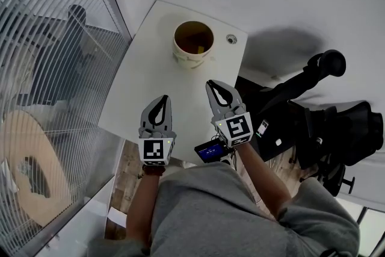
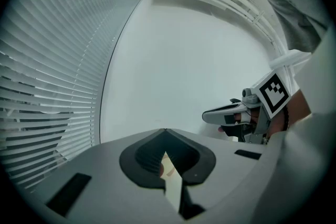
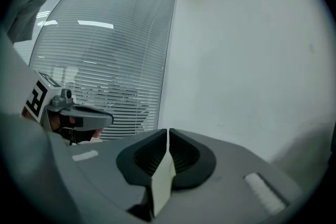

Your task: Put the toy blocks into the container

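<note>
A cream container [image 1: 193,43] with a yellowish inside stands near the far edge of the white table [image 1: 144,87]. What lies in it is too dark to make out, and no toy block shows on the tabletop. My left gripper [image 1: 162,98] hovers over the table's near part, jaws together and empty [image 2: 165,131]. My right gripper [image 1: 212,84] is held a little further forward, nearer the container, and is also shut with nothing in it [image 3: 168,131]. Each gripper shows in the other's view: the right gripper [image 2: 206,116] and the left gripper [image 3: 108,118].
A small round fitting [image 1: 231,39] sits in the tabletop right of the container. A glass wall with blinds [image 1: 54,39] runs along the left. A black office chair [image 1: 325,123] stands at the right, close to the table's edge. A small blue-lit screen [image 1: 210,151] sits below the right gripper.
</note>
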